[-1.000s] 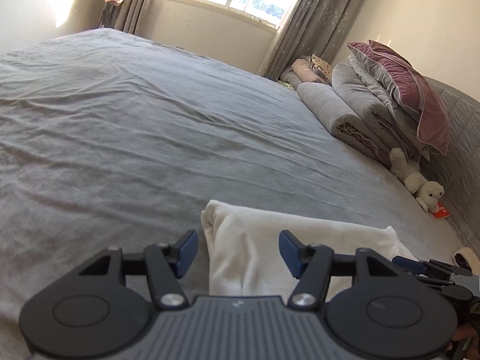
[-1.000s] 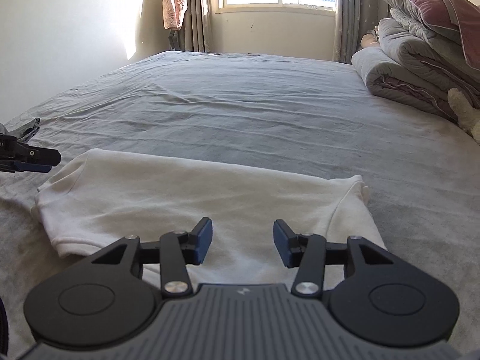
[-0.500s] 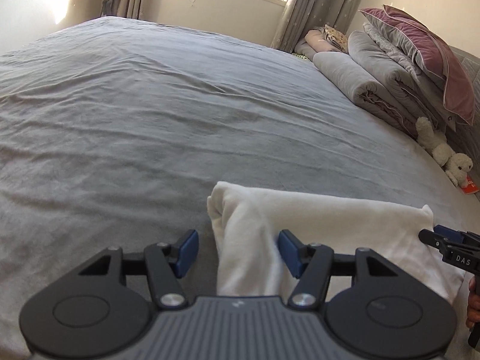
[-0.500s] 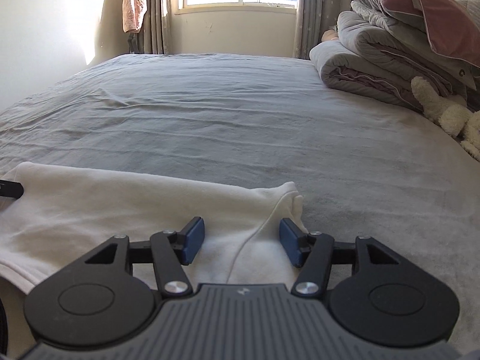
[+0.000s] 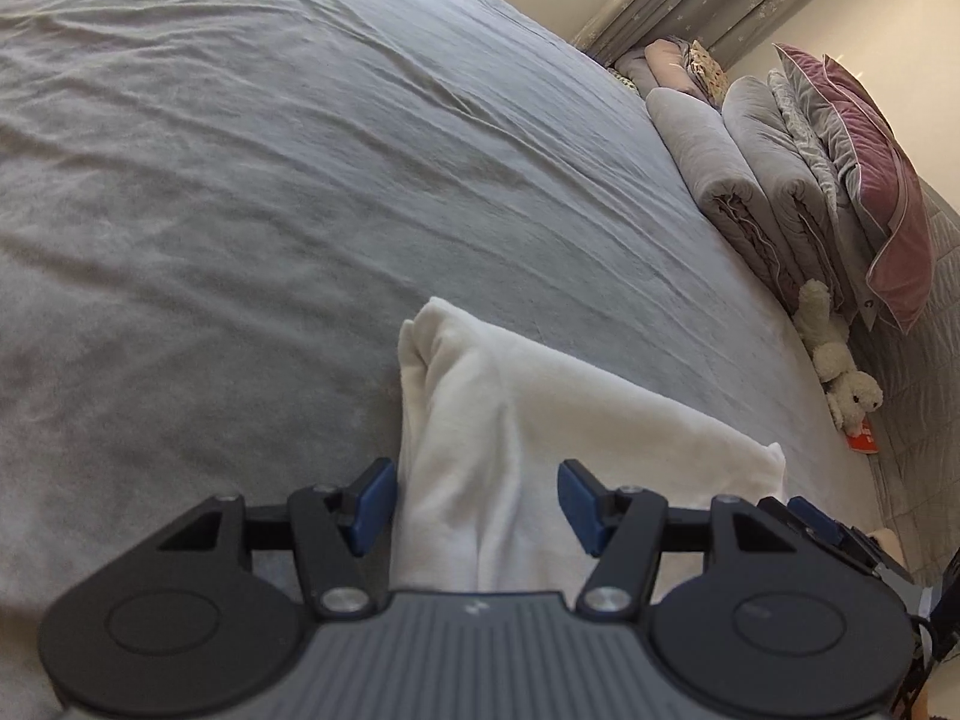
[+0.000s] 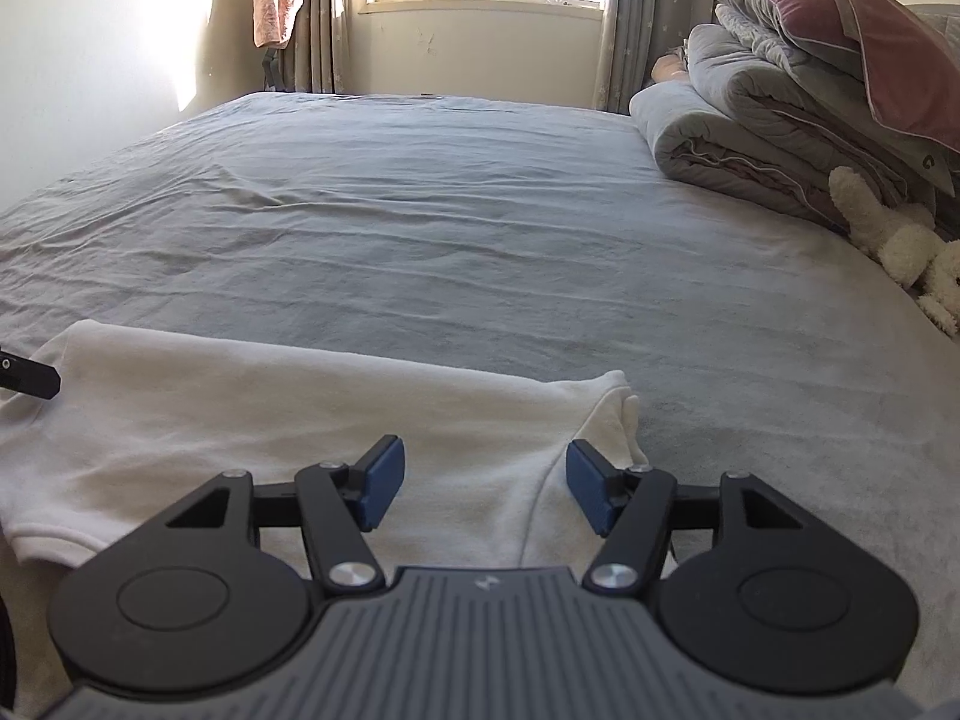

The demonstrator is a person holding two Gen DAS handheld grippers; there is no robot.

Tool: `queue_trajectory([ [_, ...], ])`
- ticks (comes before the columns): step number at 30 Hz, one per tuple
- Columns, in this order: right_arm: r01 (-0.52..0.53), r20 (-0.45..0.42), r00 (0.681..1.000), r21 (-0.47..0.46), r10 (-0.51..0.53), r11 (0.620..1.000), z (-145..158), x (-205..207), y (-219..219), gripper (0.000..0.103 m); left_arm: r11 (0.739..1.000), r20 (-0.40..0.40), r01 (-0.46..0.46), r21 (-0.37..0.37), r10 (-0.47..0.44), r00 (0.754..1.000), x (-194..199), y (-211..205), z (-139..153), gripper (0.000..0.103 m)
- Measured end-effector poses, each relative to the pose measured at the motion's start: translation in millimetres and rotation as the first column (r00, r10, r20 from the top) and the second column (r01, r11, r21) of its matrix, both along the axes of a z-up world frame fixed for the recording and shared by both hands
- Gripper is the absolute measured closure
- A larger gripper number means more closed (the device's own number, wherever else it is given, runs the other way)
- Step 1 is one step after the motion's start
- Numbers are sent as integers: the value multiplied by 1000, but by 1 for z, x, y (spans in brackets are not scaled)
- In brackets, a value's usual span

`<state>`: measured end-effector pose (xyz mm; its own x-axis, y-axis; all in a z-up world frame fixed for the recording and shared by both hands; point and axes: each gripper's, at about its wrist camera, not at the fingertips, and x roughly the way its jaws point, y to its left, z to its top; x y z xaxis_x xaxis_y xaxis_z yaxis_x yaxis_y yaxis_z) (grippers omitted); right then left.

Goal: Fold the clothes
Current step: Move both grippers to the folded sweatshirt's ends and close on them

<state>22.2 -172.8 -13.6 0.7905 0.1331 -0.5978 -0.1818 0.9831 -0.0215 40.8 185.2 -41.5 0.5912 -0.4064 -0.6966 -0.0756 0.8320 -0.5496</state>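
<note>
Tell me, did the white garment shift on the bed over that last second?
Cannot tell. The garment lies folded on the bed, but both cameras swung, so its drift against the pillows may be only theirs.

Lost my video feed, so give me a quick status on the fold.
Left gripper open. Right gripper opening, nothing pinched. White garment folded long on bed. Nothing in the way.

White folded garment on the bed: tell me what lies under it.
The white folded garment rests on the grey wrinkled bedsheet, visible all around it. Anything between its layers or beneath it is covered.
</note>
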Motion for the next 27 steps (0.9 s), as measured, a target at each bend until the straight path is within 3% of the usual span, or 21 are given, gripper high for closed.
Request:
queue_trajectory([
  [9, -102, -20, 994, 152, 107, 983, 7, -2, 13, 40, 991, -42, 0, -137, -6, 999, 6, 13, -10, 44],
  [14, -160, -24, 985, 214, 169, 964, 10, -3, 20, 47, 986, -42, 14, -167, -21, 999, 9, 13, -16, 44],
  [18, -205, -33, 975, 259, 221, 944, 9, -5, 28, 60, 986, -33, 21, -168, -26, 999, 9, 10, -18, 44],
  [19, -212, -35, 973, 266, 229, 940, 8, -6, 30, 62, 987, -31, 23, -157, -28, 999, 9, 8, -18, 46],
  [21, -224, -40, 969, 271, 243, 936, 7, -6, 34, 68, 991, -28, 27, -134, -31, 999, 8, 5, -18, 59],
  [22, -225, -43, 969, 271, 245, 936, 6, -6, 36, 71, 991, -33, 24, -128, -29, 999, 8, 5, -19, 71],
  [27, -211, -67, 969, 267, 237, 940, -2, -2, 40, 81, 992, -11, 4, -129, -5, 1000, 2, 4, -14, 82],
])
